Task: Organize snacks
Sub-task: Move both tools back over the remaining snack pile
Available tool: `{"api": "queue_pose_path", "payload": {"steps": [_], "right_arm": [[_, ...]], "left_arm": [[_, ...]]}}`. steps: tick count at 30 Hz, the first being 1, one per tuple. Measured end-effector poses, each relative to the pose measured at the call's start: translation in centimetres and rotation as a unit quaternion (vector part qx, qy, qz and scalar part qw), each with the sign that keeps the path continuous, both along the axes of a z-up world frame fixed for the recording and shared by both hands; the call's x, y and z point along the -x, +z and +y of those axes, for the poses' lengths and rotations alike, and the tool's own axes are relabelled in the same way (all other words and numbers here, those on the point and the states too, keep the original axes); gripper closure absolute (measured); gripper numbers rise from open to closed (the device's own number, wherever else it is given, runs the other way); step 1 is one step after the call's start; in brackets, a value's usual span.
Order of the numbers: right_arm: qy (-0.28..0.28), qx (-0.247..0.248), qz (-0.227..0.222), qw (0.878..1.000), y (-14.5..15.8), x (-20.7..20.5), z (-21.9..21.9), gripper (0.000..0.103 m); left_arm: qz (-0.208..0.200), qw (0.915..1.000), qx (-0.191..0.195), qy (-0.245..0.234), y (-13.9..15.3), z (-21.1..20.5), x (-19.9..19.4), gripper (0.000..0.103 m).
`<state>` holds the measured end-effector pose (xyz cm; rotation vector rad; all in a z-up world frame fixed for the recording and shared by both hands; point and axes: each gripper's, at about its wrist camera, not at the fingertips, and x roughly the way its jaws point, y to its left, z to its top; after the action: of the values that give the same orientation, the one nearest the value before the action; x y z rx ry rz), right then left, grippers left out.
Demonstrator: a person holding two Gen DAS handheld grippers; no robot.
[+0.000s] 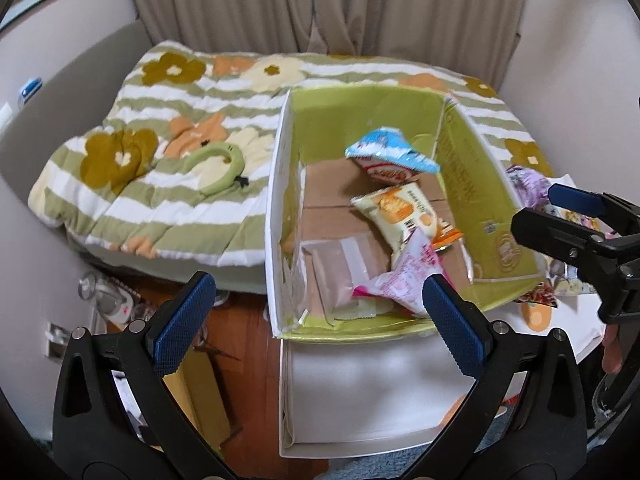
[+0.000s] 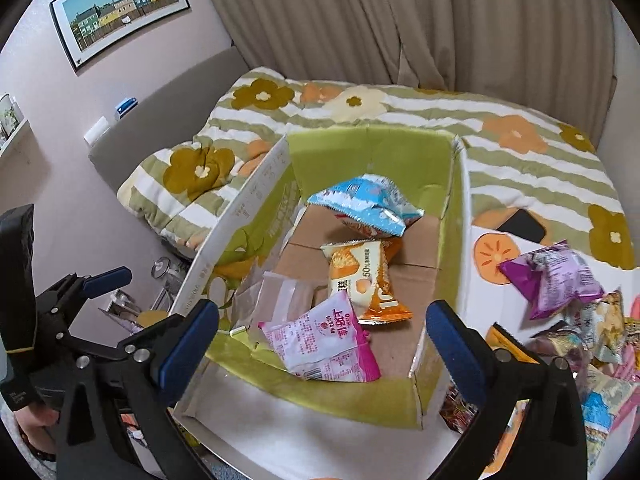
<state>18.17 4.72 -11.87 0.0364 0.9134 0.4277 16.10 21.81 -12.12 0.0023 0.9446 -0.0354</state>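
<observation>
Green box (image 2: 360, 148) open, holding blue (image 2: 368, 204), cream-orange (image 2: 356, 268), pink packets (image 2: 324, 340); purple packet (image 2: 556, 276) outside, right.

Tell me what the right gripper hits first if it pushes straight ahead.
Probably the pink snack packet lying in the green box, which sits between the open right gripper's fingers in its view; depth is uncertain.

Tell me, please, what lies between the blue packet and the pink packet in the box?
The yellow-orange packet lies between the blue packet and pink packet, clearest in the right wrist view.
</observation>
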Motion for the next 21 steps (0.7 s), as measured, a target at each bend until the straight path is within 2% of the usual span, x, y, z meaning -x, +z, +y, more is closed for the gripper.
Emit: {"api": "queue_pose_path", "payload": {"steps": [10,16,21], "right_arm": [[-0.093,-0.002,-0.048,0.994,4.0,4.6,-5.8,0.0],[-0.151,0.024,-0.073,0.986,5.8,7.3,-11.7,0.0],[-0.183,0.026,-0.067,0.98,6.0,8.5,-17.3,0.0]], "left_arm": [[-0.036,0.996,0.027,-0.077,2.9,-4.9,1.0,0.001],[-0.057,0.9898,0.037,-0.125,4.6,-10.8,1.0,0.001],[-0.06,0.9861,0.05,-0.147,4.9,-16.6,1.1,0.001]]}}
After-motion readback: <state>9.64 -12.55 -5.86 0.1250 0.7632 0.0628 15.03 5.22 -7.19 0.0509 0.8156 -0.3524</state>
